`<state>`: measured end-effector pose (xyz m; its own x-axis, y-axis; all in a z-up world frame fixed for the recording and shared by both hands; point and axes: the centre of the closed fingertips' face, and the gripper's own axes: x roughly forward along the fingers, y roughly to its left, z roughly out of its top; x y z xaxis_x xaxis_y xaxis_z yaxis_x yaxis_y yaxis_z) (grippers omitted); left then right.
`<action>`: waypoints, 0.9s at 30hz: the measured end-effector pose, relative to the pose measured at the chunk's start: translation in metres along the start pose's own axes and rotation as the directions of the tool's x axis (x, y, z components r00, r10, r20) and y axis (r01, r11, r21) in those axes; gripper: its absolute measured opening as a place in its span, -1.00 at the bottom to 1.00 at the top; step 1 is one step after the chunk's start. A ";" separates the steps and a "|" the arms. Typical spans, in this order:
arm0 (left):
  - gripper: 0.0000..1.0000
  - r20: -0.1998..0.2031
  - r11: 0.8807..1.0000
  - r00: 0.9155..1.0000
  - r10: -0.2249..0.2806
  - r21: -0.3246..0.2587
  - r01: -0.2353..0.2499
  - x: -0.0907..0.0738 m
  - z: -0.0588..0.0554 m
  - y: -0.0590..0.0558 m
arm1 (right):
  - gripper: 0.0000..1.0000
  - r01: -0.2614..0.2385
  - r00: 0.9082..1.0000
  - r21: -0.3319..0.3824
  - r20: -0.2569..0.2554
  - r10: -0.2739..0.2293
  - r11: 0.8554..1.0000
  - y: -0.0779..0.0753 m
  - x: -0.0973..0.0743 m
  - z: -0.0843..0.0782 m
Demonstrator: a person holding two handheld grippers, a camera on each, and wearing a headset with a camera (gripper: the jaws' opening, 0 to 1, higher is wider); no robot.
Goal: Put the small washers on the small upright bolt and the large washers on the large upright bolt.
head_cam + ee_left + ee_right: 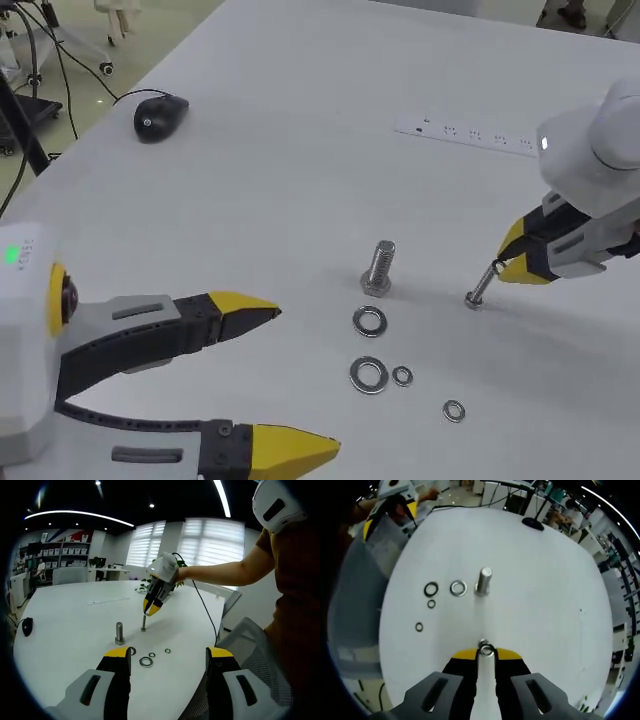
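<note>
Right gripper [486, 656], grey body with black jaws tipped yellow, was pinched shut on a small silver steel washer [486, 650]. The ring was held right at the tip of the small silver upright bolt [479, 288]; whether it had already slipped over the thread could not be told. In the head view this gripper came in from 3 o'clock with its jaws angled down toward 8 o'clock, and the left gripper view showed a person's forearm behind it. The large silver hex-head bolt [379, 268] stood on its head near the small one, at its 9 o'clock, shank bare. The rest lay loose on the white tabletop [250, 180], toward 6 o'clock of the large bolt. One large silver washer [369, 321] lay just beside its base and a second large silver washer [369, 374] beyond that. A small loose washer [402, 376] sat just beside the second at its 3 o'clock, and another small loose washer [454, 410] lay farther out at 4 o'clock. Progress judged early: no washer seen seated on either bolt, one small in hand, two small and two large left. Left gripper [305, 376] hung at 8 o'clock of the washers, jaws wide apart, holding nothing, roughly level and pointed toward the work. A black computer mouse [160, 115] and a white power strip [465, 133] lay well apart on the far side.
</note>
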<state>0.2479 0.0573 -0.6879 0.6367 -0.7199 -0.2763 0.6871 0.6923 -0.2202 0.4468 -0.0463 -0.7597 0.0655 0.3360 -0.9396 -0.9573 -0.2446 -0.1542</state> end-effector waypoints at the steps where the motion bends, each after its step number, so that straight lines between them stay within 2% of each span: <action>1: 0.19 0.002 1.000 1.000 0.000 0.000 0.000 0.000 0.000 0.000 | -0.76 -0.001 1.000 0.001 -0.001 0.001 1.000 0.000 0.000 0.000; 18: 0.19 0.002 1.000 1.000 0.006 -0.007 -0.006 0.000 -0.001 0.002 | -0.75 -0.014 1.000 -0.031 -0.026 0.013 0.999 -0.003 0.011 -0.003; 27: 0.19 0.003 1.000 1.000 0.011 -0.012 -0.011 -0.001 -0.001 0.003 | -0.75 -0.031 0.999 -0.032 -0.038 0.030 0.999 0.000 0.024 -0.009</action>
<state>0.2491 0.0605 -0.6897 0.6454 -0.7123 -0.2760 0.6759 0.7008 -0.2282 0.4513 -0.0465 -0.7848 0.0477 0.2936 -0.9547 -0.9493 -0.2841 -0.1348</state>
